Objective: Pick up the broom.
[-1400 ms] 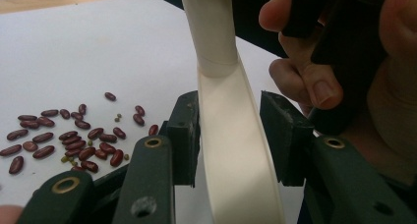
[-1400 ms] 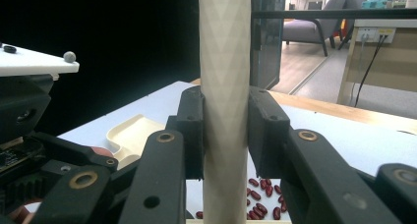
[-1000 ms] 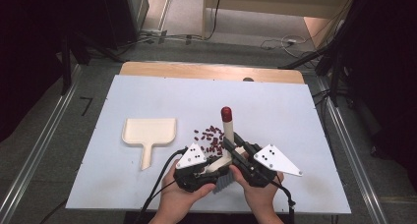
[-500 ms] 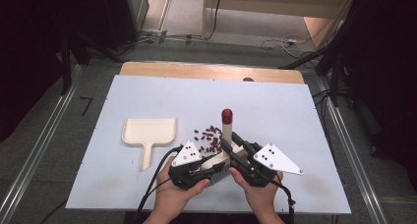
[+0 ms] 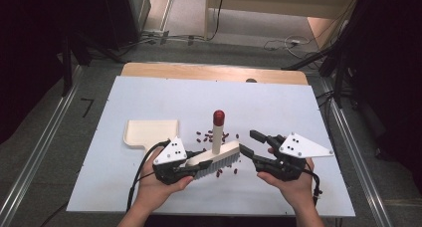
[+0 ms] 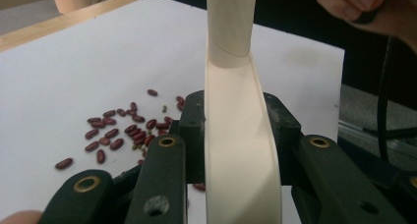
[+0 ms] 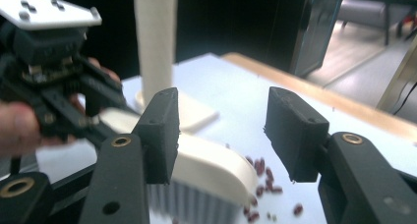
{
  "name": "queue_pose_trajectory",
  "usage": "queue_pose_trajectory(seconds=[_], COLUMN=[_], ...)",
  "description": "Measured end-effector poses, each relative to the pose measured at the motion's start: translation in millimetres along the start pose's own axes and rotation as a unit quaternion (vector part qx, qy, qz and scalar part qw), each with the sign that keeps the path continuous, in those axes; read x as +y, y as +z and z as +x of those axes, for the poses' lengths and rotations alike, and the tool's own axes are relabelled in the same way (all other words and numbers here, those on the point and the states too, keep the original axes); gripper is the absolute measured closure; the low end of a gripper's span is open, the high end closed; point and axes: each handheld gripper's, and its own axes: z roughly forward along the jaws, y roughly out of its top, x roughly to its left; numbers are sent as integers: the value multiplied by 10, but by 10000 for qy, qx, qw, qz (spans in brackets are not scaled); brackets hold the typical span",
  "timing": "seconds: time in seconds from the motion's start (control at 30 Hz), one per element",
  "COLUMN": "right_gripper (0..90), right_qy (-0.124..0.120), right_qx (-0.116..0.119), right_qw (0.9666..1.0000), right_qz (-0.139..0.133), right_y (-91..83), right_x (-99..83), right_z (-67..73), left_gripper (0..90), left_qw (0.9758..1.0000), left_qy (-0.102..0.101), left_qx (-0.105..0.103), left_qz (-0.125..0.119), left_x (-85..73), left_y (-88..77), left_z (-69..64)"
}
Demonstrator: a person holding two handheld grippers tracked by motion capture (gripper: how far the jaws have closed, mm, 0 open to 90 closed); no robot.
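A cream brush (image 5: 219, 156) with an upright handle and a red cap (image 5: 218, 116) stands on the white table (image 5: 278, 102). My left gripper (image 5: 196, 165) is shut on the left end of its head; in the left gripper view the head (image 6: 241, 155) is clamped between both pads. My right gripper (image 5: 250, 143) is open just right of the brush; its jaws have just been opening. In the right gripper view (image 7: 221, 130) the brush head (image 7: 206, 170) lies below and beyond the pads, untouched. Several red beans (image 5: 206, 136) lie scattered around the brush.
A cream dustpan (image 5: 149, 132) lies flat to the left of the brush, handle toward me. A wooden strip (image 5: 209, 70) edges the table's far side. Metal rails (image 5: 45, 142) run along both sides of the table.
My right gripper has let go of the brush, opened and drawn back to the right. My left gripper, still holding the brush head, has shifted slightly left.
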Motion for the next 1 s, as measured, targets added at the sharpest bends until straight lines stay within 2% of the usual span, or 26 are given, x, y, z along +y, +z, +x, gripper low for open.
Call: queue_pose_trajectory(seconds=[0.07, 0.13, 0.17, 0.23, 0.27, 0.3, 0.33, 0.37, 0.4, 0.47, 0.5, 0.53, 0.57, 0.6, 0.67, 0.73, 0.77, 0.8, 0.9, 0.93, 0.97, 1.0], right_gripper=[451, 439, 441, 440, 440, 440, 424, 424, 409, 406, 406, 390, 387, 387, 387, 389, 404, 404, 449, 457, 457, 463], right_qy=[-48, -119, -193, -300, -300, -360, -471, -471, -639, -771, -771, -852, -870, -870, -937, -963, -982, -982, -1048, -1091, -1091, -1118], right_qx=[50, 207, 383, 617, 617, 756, 995, 995, 1178, 1408, 1408, 1543, 1648, 1648, 1761, 1914, 2003, 2003, 2137, 2238, 2238, 2274], right_qw=[10000, 9995, 9984, 9962, 9962, 9946, 9908, 9908, 9858, 9802, 9802, 9759, 9729, 9729, 9689, 9637, 9591, 9591, 9534, 9502, 9502, 9481], right_qz=[58, 207, 373, 533, 533, 612, 787, 787, 1012, 1156, 1156, 1287, 1369, 1369, 1467, 1596, 1740, 1740, 1857, 1875, 1875, 1922], right_y=[-3, 7, 27, 60, 60, 75, 114, 114, 160, 204, 204, 246, 268, 268, 307, 342, 370, 370, 407, 427, 427, 436], right_x=[-10, -32, -54, -71, -71, -78, -90, -90, -106, -125, -125, -139, -145, -145, -161, -177, -195, -195, -223, -236, -236, -240], right_z=[-30, -77, -103, -107, -107, -103, -75, -75, -22, 35, 35, 92, 115, 115, 164, 202, 235, 235, 276, 308, 308, 321], left_gripper=[679, 679, 679, 678, 678, 678, 678, 678, 678, 678, 678, 678, 679, 679, 678, 678, 678, 678, 678, 678, 678, 678], left_qw=[9999, 9996, 9994, 9984, 9979, 9973, 9965, 9958, 9949, 9922, 9903, 9872, 9872, 9861, 9840, 9819, 9812, 9804, 9781, 9774, 9768, 9765], left_qy=[75, 219, 288, 469, 519, 577, 625, 656, 696, 833, 922, 1026, 1026, 1058, 1168, 1216, 1214, 1233, 1282, 1303, 1307, 1290], left_qx=[-83, -173, -196, -295, -369, -435, -542, -626, -726, -927, -1030, -1218, -1218, -1276, -1333, -1439, -1487, -1529, -1625, -1650, -1676, -1708], left_qz=[-5, 31, 52, 98, 106, 128, 122, 110, 97, 85, 101, 118, 118, 126, 178, 188, 174, 181, 214, 230, 250, 259], left_x=[-29, -51, -61, -83, -94, -105, -117, -128, -138, -144, -142, -135, -135, -132, -123, -120, -121, -121, -119, -118, -119, -120], left_y=[-51, -97, -115, -147, -161, -175, -187, -199, -210, -230, -240, -246, -246, -243, -236, -227, -222, -219, -202, -196, -191, -184], left_z=[60, 104, 117, 136, 144, 156, 166, 171, 171, 159, 151, 116, 116, 95, 64, 44, 35, 28, 3, -1, -4, -9])
